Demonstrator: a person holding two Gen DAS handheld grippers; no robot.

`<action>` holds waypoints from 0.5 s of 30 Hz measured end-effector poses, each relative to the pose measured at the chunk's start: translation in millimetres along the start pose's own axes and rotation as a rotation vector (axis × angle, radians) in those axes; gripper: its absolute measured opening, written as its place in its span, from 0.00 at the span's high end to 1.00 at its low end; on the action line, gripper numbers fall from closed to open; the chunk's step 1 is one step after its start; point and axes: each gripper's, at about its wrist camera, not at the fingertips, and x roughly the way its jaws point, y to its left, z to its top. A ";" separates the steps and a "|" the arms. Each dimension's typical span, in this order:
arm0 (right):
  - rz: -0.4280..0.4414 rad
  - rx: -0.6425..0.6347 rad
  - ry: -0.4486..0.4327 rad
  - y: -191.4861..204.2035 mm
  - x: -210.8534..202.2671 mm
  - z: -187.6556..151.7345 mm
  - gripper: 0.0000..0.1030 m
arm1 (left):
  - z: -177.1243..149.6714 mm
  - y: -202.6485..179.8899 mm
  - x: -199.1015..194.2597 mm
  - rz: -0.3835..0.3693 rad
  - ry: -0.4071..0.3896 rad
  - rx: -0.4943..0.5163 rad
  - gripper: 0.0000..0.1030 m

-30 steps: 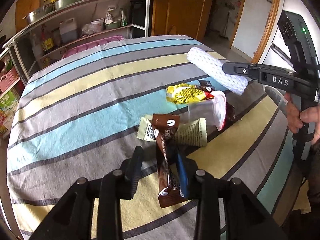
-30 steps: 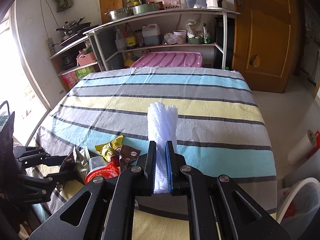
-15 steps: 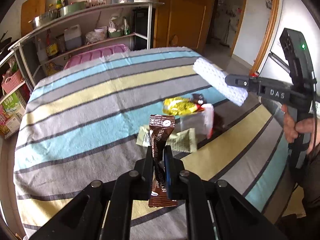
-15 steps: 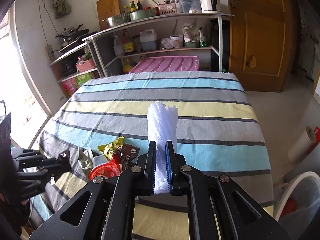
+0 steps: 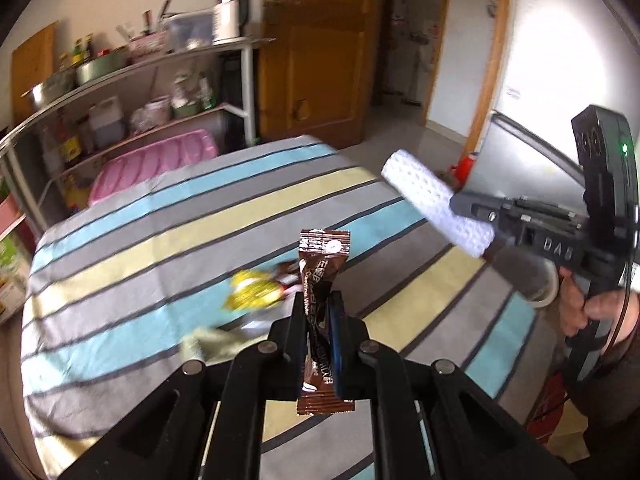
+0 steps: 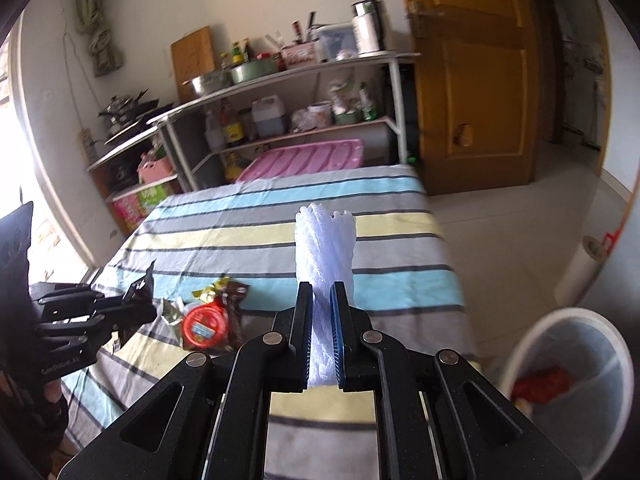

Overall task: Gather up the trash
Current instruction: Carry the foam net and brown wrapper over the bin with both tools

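While both grippers clamp trash, brown sachet point(image 5: 322, 276) left point(image 5: 318, 320), white foam net point(image 6: 325, 248) right point(image 6: 321, 320), we still leave wrappers point(image 6: 208, 316) tabled, bin point(image 6: 576, 364) unfed.

Left tool point(image 5: 319, 322) matte black, blue pad on one finger, silver screws, right tool point(image 6: 322, 322) same build, green indicator light, raised "DAS" lettering
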 end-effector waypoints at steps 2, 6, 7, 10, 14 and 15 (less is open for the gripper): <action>-0.023 0.023 -0.014 -13.0 -13.9 -5.1 0.91 | 9.0 -17.4 5.3 -0.030 -0.006 0.028 0.90; -0.080 0.066 -0.031 -39.1 -38.3 -14.2 0.91 | 21.2 -52.3 17.1 -0.089 -0.004 0.071 0.90; -0.093 0.074 -0.034 -44.8 -43.7 -16.8 0.91 | 24.0 -60.2 20.2 -0.102 -0.004 0.081 0.90; -0.139 0.104 -0.045 -64.8 -60.7 -24.8 0.91 | 33.0 -85.9 31.1 -0.151 0.001 0.108 0.90; -0.195 0.144 -0.050 -89.7 -80.0 -36.2 0.91 | 42.3 -123.4 46.8 -0.206 0.015 0.153 0.90; -0.206 0.152 -0.049 -94.6 -83.1 -38.3 0.91 | 43.4 -132.1 50.5 -0.218 0.020 0.166 0.90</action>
